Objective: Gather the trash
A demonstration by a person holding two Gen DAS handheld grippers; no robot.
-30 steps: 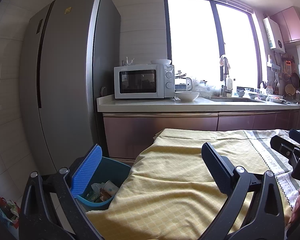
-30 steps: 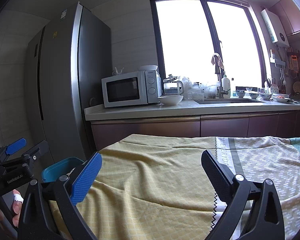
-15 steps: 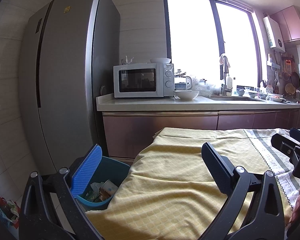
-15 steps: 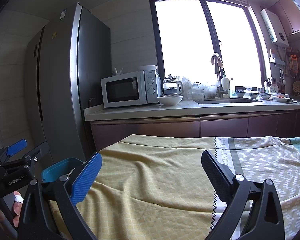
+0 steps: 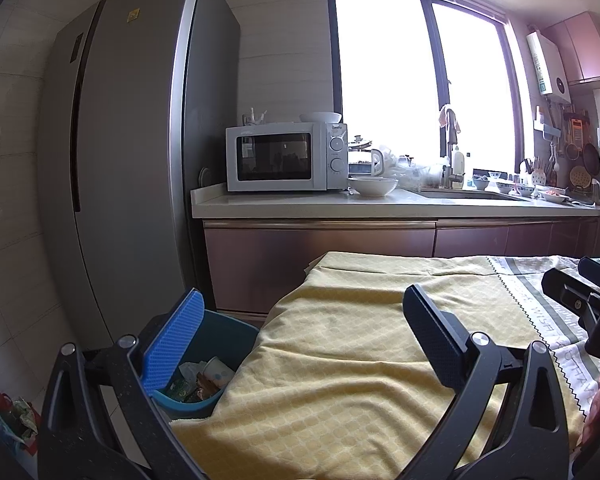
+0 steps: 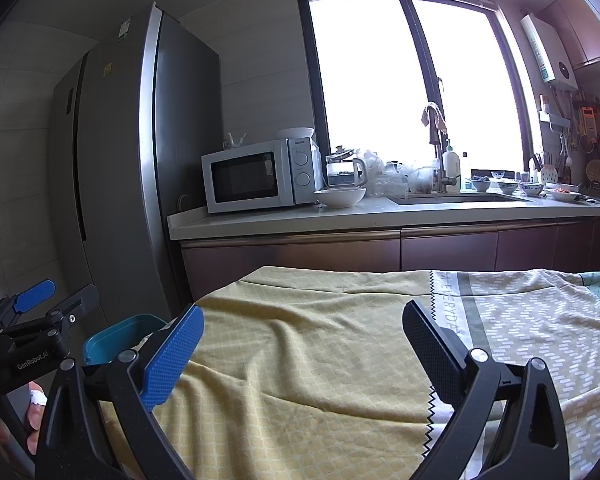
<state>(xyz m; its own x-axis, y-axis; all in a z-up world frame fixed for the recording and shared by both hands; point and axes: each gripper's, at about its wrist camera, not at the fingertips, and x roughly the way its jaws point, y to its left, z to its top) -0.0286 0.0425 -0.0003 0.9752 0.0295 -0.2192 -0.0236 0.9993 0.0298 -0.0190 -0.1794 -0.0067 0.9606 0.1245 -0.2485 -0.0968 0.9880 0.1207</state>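
A teal trash bin (image 5: 216,344) stands on the floor at the table's left end, holding wrappers and a paper cup (image 5: 217,369). Only its rim shows in the right wrist view (image 6: 120,338). My left gripper (image 5: 300,320) is open and empty, held above the yellow-clothed table (image 5: 340,380) beside the bin. My right gripper (image 6: 302,340) is open and empty over the same cloth. Each gripper shows at the edge of the other's view: the right one (image 5: 580,292) and the left one (image 6: 40,308).
A tall steel fridge (image 5: 132,160) stands left of the bin. A counter (image 5: 380,206) behind carries a microwave (image 5: 286,158), a white bowl (image 5: 373,186), a kettle and a sink. Some crumpled packaging (image 5: 8,416) lies on the floor at far left.
Both grippers have stayed open and nearly still; the views have shifted only very slightly.
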